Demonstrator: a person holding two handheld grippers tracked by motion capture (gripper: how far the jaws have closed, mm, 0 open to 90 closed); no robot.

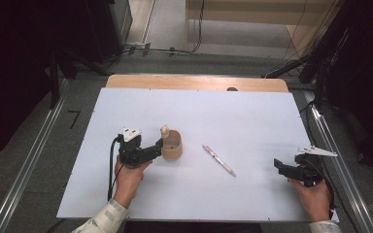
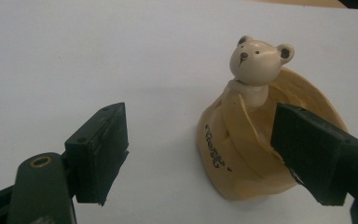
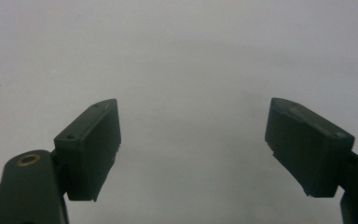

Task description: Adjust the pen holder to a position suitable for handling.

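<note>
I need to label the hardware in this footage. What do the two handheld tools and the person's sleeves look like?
Both the left tool and the right tool are black, with two blocky rectangular jaws and a brass-coloured pivot ring. Each carries a pale grey three-cornered plate on top and trails a black cable. The sleeves are light-coloured with buttoned cuffs.

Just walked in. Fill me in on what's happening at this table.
A person sits at a white-covered table with a tool in each hand. The left tool is open right at a tan bear-shaped holder, one jaw in front of its rim, the other out on the mat; nothing is gripped yet. A pen lies on the mat to the holder's right. The right tool is open near the table's right edge, over bare mat.
</note>
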